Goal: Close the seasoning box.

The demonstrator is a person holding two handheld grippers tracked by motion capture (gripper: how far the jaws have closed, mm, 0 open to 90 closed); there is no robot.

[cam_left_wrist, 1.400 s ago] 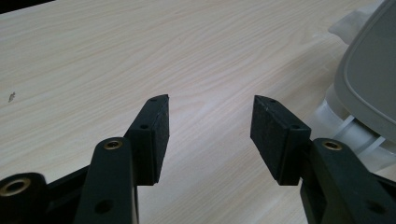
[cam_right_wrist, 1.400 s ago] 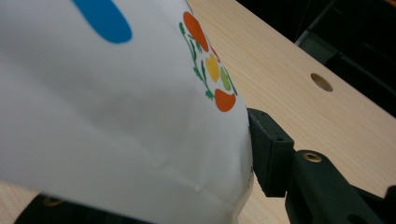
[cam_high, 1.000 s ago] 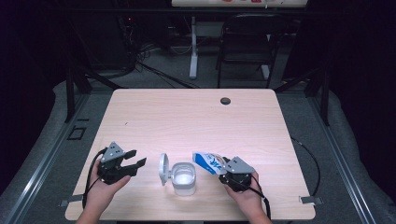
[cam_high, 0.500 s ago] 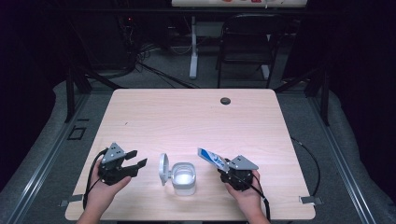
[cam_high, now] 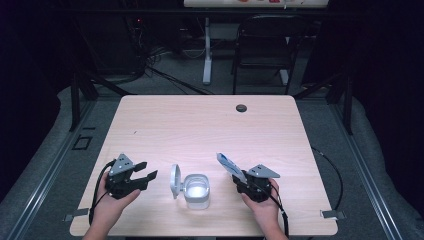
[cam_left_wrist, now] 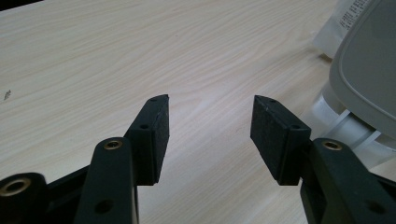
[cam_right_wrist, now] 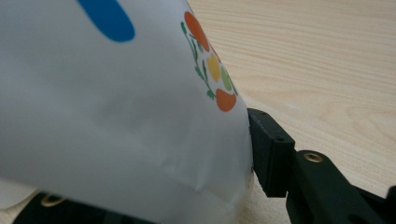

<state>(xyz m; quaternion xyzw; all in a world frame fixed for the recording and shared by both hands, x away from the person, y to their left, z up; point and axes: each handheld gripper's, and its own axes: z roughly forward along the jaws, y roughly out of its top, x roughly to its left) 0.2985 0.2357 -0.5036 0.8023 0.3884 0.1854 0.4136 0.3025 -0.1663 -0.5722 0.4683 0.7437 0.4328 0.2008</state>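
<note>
White pouch: in the high view the pouch (cam_high: pixel 229 166), printed in blue, is sticking up at a slant out of the right tool (cam_high: pixel 245 182), near the front right of the desk (cam_high: pixel 210 125).
Clear box: the box (cam_high: pixel 196 190) is sitting just left of that pouch, its round lid (cam_high: pixel 175 181) standing open on its left side.
Left tool, high view: the left tool (cam_high: pixel 146 171) is resting in a hand near the front left, pointing toward the box, well apart from it.
Left tool view: its jaws are standing wide with bare wood between them; the grey lid (cam_left_wrist: pixel 369 70) is showing at the right edge.
Right tool view: the pouch (cam_right_wrist: pixel 116 107) is lying against the right pad (cam_right_wrist: pixel 266 149), gripped.
</note>
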